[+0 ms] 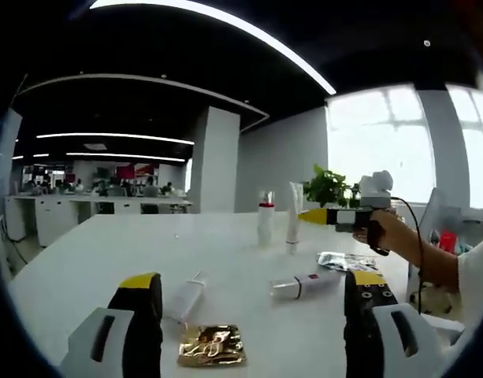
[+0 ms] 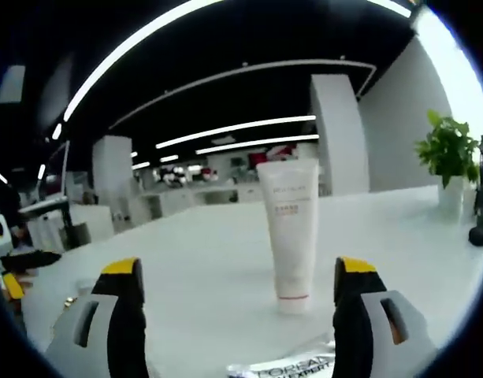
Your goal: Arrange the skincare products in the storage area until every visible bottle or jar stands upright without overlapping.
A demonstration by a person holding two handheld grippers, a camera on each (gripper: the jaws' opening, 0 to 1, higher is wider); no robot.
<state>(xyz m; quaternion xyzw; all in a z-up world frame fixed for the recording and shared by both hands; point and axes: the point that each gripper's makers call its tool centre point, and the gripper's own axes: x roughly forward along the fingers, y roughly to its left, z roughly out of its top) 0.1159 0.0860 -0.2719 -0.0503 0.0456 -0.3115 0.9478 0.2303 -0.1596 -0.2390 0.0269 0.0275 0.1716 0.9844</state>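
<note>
White squeeze tube (image 2: 288,234): stands upright on its cap, crimped end up, long axis vertical, out on the open counter (image 2: 202,268) just ahead of the right gripper (image 2: 239,315). Judged light, soft-walled and smooth; likely to tip if nudged high. Best taken low on the body, near the cap.

Red-collared bottle (image 1: 265,218): upright beside the standing tube (image 1: 292,217), toward the far edge of the counter. Judged stiff and light.

Lying tube with dark label (image 1: 304,285): on its side, long axis running roughly left-right in the left gripper view. Judged light and prone to roll; take it across mid-body, then turn it upright.

Second lying tube (image 1: 185,298): on its side near the left gripper (image 1: 253,311), long axis slanting away from the near edge.

Gold foil sachet (image 1: 212,345) and silver sachet (image 1: 342,260): flat, limp, slippery.

Left gripper: jaws wide apart, holding nothing.

Right gripper: jaws wide apart, holding nothing; the tube stands beyond them, nearer the right jaw.

Potted plant (image 1: 328,189): at the far edge, well apart from the products.
</note>
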